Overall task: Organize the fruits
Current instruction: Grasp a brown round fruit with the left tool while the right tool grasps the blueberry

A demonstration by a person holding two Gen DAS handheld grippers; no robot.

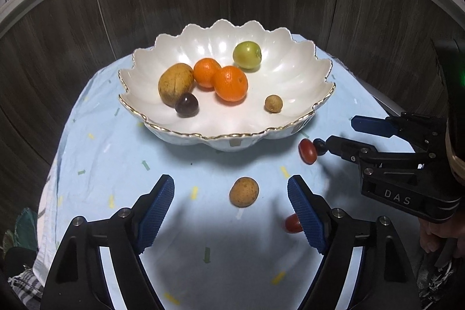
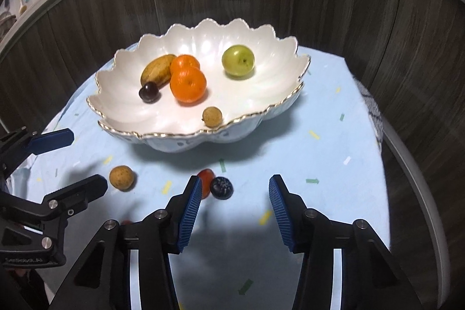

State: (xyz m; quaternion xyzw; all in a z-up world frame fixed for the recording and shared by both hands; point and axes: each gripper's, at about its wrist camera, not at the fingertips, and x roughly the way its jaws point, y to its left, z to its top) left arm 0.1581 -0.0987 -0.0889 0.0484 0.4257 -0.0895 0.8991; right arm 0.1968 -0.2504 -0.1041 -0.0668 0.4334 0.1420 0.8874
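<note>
Fruits: we are lowering the open left claw (image 1: pixel 231 205) around the round tan fruit (image 1: pixel 243 191) and the open right claw (image 2: pixel 235 193) around the dark blueberry (image 2: pixel 221 187); next, closing gently.

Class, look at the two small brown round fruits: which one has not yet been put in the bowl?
The brown fruit on the blue cloth, between the left gripper fingers; its twin already lies inside the white bowl.
</note>
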